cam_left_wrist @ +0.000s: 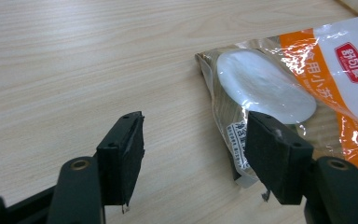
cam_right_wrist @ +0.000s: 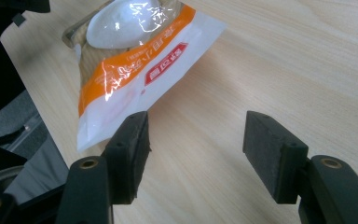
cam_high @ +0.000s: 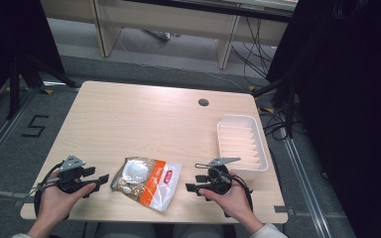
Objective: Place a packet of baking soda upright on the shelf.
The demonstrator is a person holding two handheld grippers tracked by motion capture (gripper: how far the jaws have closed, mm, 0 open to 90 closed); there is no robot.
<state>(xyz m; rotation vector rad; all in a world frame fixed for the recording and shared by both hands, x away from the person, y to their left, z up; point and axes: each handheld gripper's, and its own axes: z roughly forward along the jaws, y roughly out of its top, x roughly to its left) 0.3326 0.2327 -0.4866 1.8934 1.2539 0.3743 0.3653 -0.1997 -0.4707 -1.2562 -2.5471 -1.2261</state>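
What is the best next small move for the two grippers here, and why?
Probably ease the left gripper forward onto the near edge of the bag. Both grippers are open and hold nothing; the bag lies flat on the table between them, and its corner sits just ahead of the left one's jaws. The right gripper faces the opposite end.

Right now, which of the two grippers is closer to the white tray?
The right gripper. It sits just beside the white tray, while the left gripper is across the orange-and-white bag.

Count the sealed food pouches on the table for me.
1. A single orange, white and clear plastic pouch lies flat near the front edge of the light wooden table, between the two grippers. The white ribbed plastic tray at the right looks empty.
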